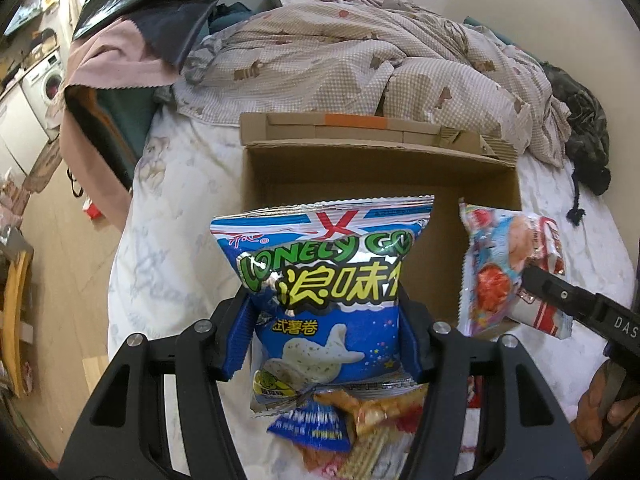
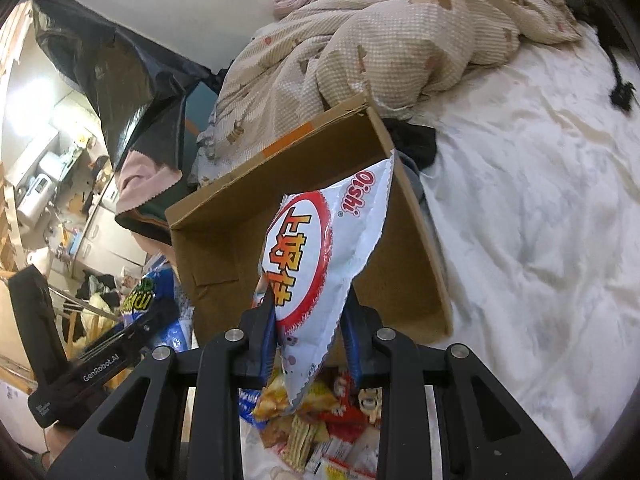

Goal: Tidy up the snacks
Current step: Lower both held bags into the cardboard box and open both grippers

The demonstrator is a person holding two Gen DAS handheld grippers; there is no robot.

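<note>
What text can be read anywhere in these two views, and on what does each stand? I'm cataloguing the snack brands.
"LONELY GO", cut off at the edge: blue chip bag in the left gripper.
"Oishi": white and red bag in the right gripper.
"GenRobot.AI": the left gripper's body, seen from the right wrist.
"DAS", cut off: the right gripper's body, seen from the left wrist.
Chinese characters on both bags: not transcribed.
Snack pile wrappers: too blurred.

White-sheeted bed (image 1: 168, 184), cardboard box (image 1: 360, 172), quilt (image 1: 360, 60), snacks (image 2: 316, 432)
</note>
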